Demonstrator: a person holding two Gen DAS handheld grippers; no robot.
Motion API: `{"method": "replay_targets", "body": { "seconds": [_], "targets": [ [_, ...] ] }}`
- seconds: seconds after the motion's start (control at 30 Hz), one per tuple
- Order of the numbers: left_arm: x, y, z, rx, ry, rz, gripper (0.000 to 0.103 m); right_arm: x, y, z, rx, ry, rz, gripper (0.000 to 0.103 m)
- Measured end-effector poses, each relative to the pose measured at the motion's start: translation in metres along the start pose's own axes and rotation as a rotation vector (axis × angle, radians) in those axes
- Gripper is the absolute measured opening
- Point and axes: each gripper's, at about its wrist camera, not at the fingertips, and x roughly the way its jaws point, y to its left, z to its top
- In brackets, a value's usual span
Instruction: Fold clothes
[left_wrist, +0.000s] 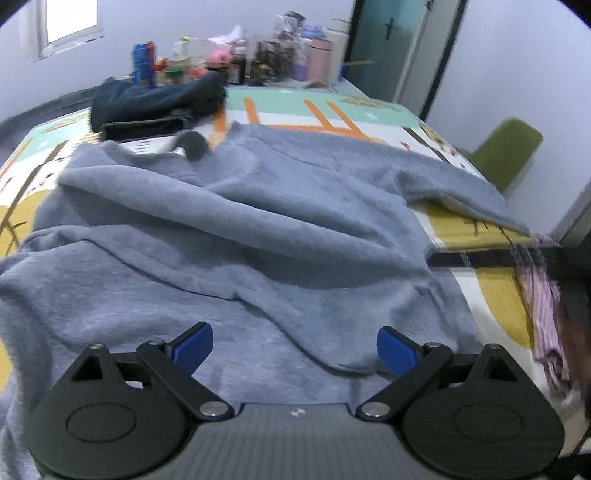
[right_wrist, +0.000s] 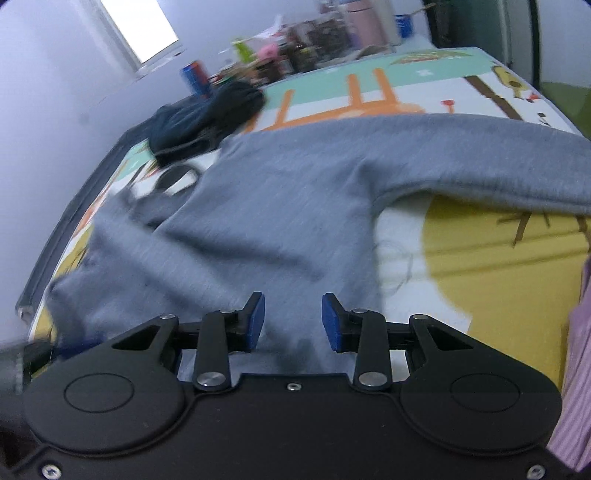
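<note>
A grey sweatshirt (left_wrist: 258, 221) lies rumpled across a bed covered with a colourful cartoon mat (left_wrist: 332, 110). One sleeve (left_wrist: 461, 192) stretches out to the right. My left gripper (left_wrist: 295, 349) hovers over the garment's near part, its blue pads wide apart with nothing between them. In the right wrist view the same sweatshirt (right_wrist: 277, 206) fills the middle, and its sleeve (right_wrist: 480, 162) runs off to the right. My right gripper (right_wrist: 293, 321) is low over the near edge of the cloth. Its jaws stand partly apart, grey fabric shows in the gap, and the pads do not press on it.
A pile of dark clothes (left_wrist: 155, 107) lies at the far left of the bed, also seen as the dark clothes pile (right_wrist: 199, 118). Bottles, cans and jars (left_wrist: 240, 62) crowd the far end. A striped purple garment (left_wrist: 546, 314) hangs at the right edge, beside a green chair (left_wrist: 506, 151).
</note>
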Motion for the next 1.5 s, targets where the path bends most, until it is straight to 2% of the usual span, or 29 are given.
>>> {"method": "replay_targets", "body": {
  "seconds": [0.23,0.37,0.57,0.77,0.93,1.07,1.13,1.27,1.37,1.43,1.5],
  "targets": [
    [-0.006,0.042,0.008,-0.125,-0.023,0.025,0.097,-0.015,0.043,-0.041,-0.069,0.054,0.048,0.034],
    [-0.006,0.058,0.012,-0.157,-0.032,0.031,0.097,-0.018,0.069,-0.054,-0.137,0.071,0.067,0.034],
    [-0.009,0.076,0.018,-0.138,-0.056,0.046,0.097,-0.018,0.105,-0.062,-0.239,0.070,0.092,0.034],
    [-0.011,0.104,0.028,-0.110,-0.045,0.055,0.097,-0.008,0.142,-0.068,-0.270,0.095,0.085,0.034],
    [-0.003,0.132,0.036,-0.139,0.005,0.010,0.097,0.004,0.159,-0.074,-0.207,0.137,0.056,0.034],
    [0.007,0.142,0.037,-0.114,0.036,-0.001,0.097,0.010,0.169,-0.086,-0.199,0.177,0.020,0.034],
    [0.011,0.144,0.037,-0.093,0.048,0.002,0.096,0.013,0.173,-0.092,-0.203,0.188,0.001,0.034],
    [0.025,0.142,0.036,-0.025,0.096,0.035,0.083,0.021,0.175,-0.101,-0.198,0.224,-0.034,0.034],
    [0.037,0.142,0.035,0.009,0.139,0.063,0.080,0.028,0.174,-0.111,-0.189,0.258,-0.057,0.033],
    [0.045,0.146,0.035,0.004,0.168,0.070,0.080,0.034,0.174,-0.119,-0.194,0.291,-0.091,0.032],
    [0.050,0.153,0.035,-0.016,0.185,0.068,0.079,0.034,0.178,-0.124,-0.229,0.286,-0.116,0.032]
  ]
}}
